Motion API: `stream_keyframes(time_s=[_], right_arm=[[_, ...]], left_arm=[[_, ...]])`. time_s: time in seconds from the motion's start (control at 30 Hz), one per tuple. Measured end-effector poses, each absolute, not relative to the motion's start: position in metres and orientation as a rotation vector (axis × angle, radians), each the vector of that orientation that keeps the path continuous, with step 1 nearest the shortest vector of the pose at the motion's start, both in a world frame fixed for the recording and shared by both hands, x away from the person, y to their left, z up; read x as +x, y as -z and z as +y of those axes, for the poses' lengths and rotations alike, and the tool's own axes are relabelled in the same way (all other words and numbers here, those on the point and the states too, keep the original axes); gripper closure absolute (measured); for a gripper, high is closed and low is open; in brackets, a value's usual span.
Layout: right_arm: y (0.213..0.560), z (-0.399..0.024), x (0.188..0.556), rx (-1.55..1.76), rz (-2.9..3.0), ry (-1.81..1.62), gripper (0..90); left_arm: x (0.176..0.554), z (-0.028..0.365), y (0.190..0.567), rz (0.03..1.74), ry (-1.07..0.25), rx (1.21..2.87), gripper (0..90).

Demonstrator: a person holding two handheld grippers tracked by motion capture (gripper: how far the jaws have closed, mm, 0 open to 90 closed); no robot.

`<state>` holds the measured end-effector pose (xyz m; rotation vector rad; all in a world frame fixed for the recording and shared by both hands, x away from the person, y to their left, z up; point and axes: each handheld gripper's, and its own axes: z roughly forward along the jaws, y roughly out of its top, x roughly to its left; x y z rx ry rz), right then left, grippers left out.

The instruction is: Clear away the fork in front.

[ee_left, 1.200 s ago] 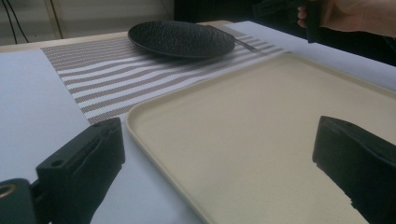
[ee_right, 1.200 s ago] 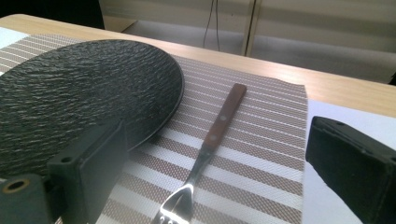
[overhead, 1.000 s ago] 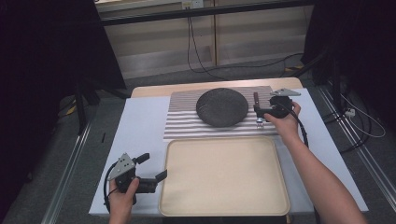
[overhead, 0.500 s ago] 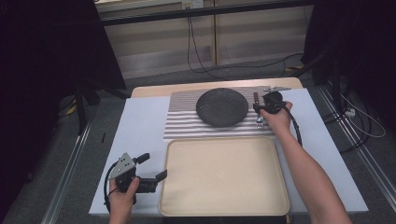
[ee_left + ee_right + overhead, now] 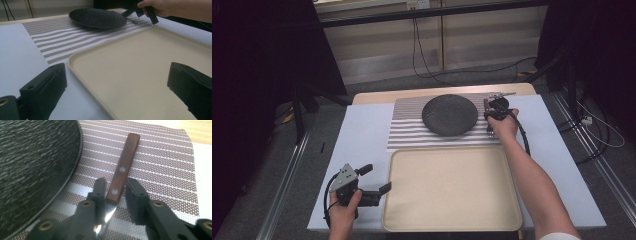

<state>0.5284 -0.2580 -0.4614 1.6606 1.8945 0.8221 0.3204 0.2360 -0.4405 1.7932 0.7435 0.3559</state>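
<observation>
Right gripper view looks down on a piece of cutlery with a wooden handle (image 5: 123,167) lying on the striped placemat (image 5: 162,167), just beside the rim of the black plate (image 5: 32,170). The handle is dark brown with two metal rivets, and a shiny metal neck runs from it down toward the camera; which kind of utensil it is I cannot tell. The right gripper (image 5: 116,192) has just been closing its jaws, and they now stand narrow on either side of the handle's lower end. The left pad lies against the wood, while a thin gap seems to remain at the right pad, so a firm grip is not certain.

From the high view, the right gripper (image 5: 495,114) sits at the far right of the placemat (image 5: 412,125), close to the plate (image 5: 449,114), with the person's forearm reaching across the right side of the beige tray (image 5: 452,190). The left gripper (image 5: 374,182) rests near the table's front left corner on the pale blue tabletop (image 5: 357,135), its jaws spread wide with nothing between them, one tip near the tray's left edge.

Left gripper view shows the tray's (image 5: 140,65) corner between its own wide jaws, and farther off the plate (image 5: 97,18).
</observation>
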Motion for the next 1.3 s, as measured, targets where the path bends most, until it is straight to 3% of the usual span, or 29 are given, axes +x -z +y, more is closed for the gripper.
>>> stream_keyframes(time_s=[0.07, 0.63, 0.83, 1.3], right_arm=[[0.459, -0.258, 0.532, 1.683, 1.909, -0.796, 78.3], [0.452, -0.281, 0.508, 1.696, 2.005, -0.785, 78.1], [0.453, -0.277, 0.508, 1.663, 2.029, -0.732, 75.1], [0.454, -0.281, 0.509, 1.728, 1.999, -0.773, 78.4]], left_arm=[[0.32, 0.236, 0.44, 0.742, -0.367, 1.808, 2.9], [0.32, 0.236, 0.441, 0.745, -0.373, 1.81, 3.0], [0.322, 0.235, 0.441, 0.75, -0.37, 1.808, 3.0], [0.33, 0.229, 0.444, 0.748, -0.331, 1.79, 3.1]])
